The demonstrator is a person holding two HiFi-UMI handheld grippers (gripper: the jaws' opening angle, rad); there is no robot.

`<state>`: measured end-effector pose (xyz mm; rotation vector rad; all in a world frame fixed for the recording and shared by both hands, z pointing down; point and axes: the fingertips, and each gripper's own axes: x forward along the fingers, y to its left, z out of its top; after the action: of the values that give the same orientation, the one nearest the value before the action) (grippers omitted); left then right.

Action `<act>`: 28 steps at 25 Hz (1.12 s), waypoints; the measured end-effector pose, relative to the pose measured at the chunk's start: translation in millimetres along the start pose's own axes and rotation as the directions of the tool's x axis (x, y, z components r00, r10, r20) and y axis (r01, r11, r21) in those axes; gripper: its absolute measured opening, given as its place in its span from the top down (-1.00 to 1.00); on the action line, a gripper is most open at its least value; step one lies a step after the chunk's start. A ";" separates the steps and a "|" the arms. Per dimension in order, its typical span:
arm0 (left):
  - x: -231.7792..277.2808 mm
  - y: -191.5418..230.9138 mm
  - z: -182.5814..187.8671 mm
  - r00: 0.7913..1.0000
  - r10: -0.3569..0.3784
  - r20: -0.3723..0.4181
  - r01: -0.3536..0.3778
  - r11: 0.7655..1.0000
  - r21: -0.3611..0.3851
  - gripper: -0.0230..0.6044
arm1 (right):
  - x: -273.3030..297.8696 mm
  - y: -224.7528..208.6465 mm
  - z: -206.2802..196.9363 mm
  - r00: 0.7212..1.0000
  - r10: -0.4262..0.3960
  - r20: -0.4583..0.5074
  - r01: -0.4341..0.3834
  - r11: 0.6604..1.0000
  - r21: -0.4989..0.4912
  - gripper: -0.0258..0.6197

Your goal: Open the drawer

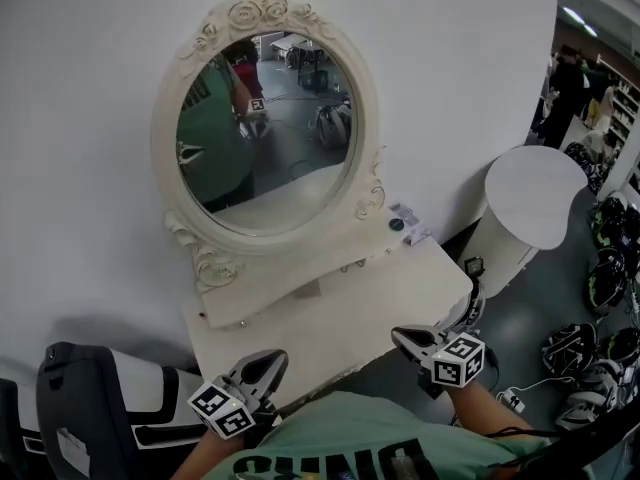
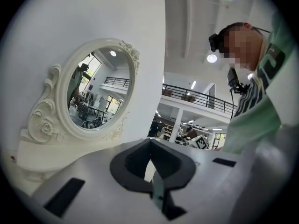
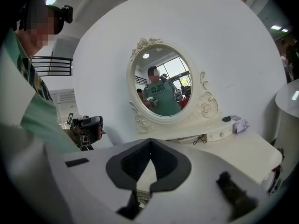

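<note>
A white dressing table (image 1: 380, 303) with an oval mirror (image 1: 265, 133) stands against the wall. Small drawer fronts with knobs (image 1: 350, 265) sit under the mirror's shelf; in the right gripper view the same drawer fronts (image 3: 208, 136) look closed. My left gripper (image 1: 270, 361) hovers at the table's near edge, shut and empty. My right gripper (image 1: 402, 336) hangs over the near right part of the tabletop, also shut on nothing. In the left gripper view the left gripper (image 2: 150, 141) points past the mirror's side (image 2: 96, 90). The right gripper (image 3: 149, 141) faces the mirror, well short of the drawers.
A round white side table (image 1: 535, 193) stands right of the dressing table. Helmets and bags (image 1: 605, 273) lie on the floor at far right. A dark and white chair (image 1: 95, 398) is at the lower left. A small dark lid (image 1: 397, 224) and a box (image 1: 413, 233) rest on the shelf.
</note>
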<state>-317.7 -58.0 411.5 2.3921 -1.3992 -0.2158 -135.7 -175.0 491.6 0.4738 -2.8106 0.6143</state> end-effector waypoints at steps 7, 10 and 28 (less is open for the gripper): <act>60.8 -49.9 -15.4 1.000 -0.009 -0.014 0.009 1.000 0.005 0.90 | -63.6 -43.5 -0.7 1.000 0.007 0.019 -0.006 1.000 -0.013 0.90; 81.7 -65.4 -20.2 0.999 -0.038 -0.024 0.038 0.999 0.001 0.90 | -85.7 -63.6 -7.2 0.999 -0.029 0.017 0.029 1.000 0.006 0.90; 98.7 -34.2 -27.6 0.960 -0.226 -0.164 0.231 0.973 0.011 0.90 | -78.8 -62.6 -51.7 0.971 -0.238 -0.028 0.239 0.969 0.055 0.90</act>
<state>-232.3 -121.9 428.8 2.5314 -1.0609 -0.0571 -33.1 -185.6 537.9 0.7977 -2.6654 0.6458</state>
